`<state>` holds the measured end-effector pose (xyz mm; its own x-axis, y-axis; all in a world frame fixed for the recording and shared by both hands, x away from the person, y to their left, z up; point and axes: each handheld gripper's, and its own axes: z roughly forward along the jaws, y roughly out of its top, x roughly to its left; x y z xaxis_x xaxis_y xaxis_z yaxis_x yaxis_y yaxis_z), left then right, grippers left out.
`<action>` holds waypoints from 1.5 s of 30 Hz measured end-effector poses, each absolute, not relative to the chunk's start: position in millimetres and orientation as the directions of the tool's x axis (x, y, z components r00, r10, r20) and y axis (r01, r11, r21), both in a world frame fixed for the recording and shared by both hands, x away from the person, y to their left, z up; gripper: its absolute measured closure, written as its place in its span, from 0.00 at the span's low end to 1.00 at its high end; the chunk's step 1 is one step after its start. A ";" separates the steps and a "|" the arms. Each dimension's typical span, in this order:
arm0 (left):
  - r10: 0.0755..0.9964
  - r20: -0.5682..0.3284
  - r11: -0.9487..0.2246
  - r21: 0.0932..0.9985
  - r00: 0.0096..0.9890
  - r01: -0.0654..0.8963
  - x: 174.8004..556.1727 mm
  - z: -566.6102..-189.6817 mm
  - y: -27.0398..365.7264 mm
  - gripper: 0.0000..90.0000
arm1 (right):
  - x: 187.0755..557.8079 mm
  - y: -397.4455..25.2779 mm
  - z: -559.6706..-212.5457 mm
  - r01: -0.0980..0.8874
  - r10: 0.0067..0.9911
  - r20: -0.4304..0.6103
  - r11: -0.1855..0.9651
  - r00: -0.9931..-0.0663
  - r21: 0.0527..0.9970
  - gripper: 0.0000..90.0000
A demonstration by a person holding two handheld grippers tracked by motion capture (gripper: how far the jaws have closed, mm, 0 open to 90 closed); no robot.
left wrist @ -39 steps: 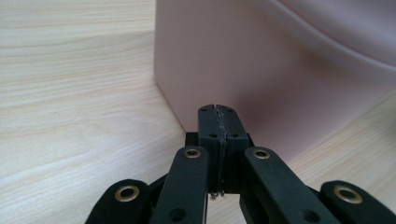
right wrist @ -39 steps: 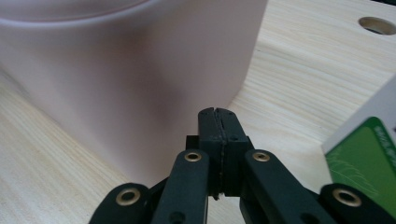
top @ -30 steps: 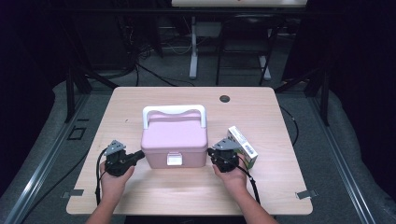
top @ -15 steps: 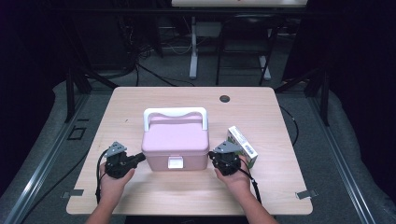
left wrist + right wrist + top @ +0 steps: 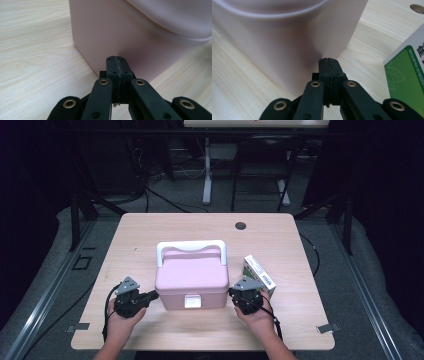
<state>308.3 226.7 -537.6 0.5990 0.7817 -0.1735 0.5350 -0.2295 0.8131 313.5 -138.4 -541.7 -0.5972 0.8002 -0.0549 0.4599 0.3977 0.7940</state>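
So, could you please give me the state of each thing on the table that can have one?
pink box: lid on, white handle folded flat, front latch down
left gripper: shut, empty, tips at the box's side
right gripper: shut, empty, tips at the box's other side
green-and-white carton: closed, lying flat

My high view: light wood table (image 5: 150, 235) on grey floor (image 5: 380, 285), cable hole (image 5: 240, 226) toward 1 o'clock. White desk leg (image 5: 206, 170) at 12, black cables (image 5: 150, 195) at 11. Surroundings dark.
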 end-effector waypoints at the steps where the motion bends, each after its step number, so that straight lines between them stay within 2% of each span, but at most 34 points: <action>1: 0.781 -0.174 -0.231 0.811 0.599 0.537 307.4 -537.3 225.2 1.00 | 312.3 -139.5 -541.3 0.461 0.800 -0.057 0.402 -0.598 0.791 1.00; 16: 0.756 -0.173 -0.268 0.798 0.631 0.539 286.9 -535.1 222.5 1.00 | 287.1 -147.4 -534.7 0.463 0.763 -0.080 0.468 -0.642 0.753 1.00; 36: 0.731 -0.180 -0.294 0.788 0.659 0.541 258.1 -533.4 221.3 1.00 | 247.6 -151.1 -532.5 0.469 0.749 -0.076 0.486 -0.658 0.737 1.00; 45: 0.719 -0.199 -0.288 0.787 0.666 0.545 255.2 -534.1 220.3 1.00 | 242.0 -156.5 -532.5 0.480 0.748 -0.052 0.475 -0.662 0.738 1.00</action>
<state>255.2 220.3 -534.1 0.6661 0.7188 -0.1989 0.5454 -0.2875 0.7873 242.0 -156.5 -532.5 -0.6618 0.7479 -0.0515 0.4796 0.4752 0.7377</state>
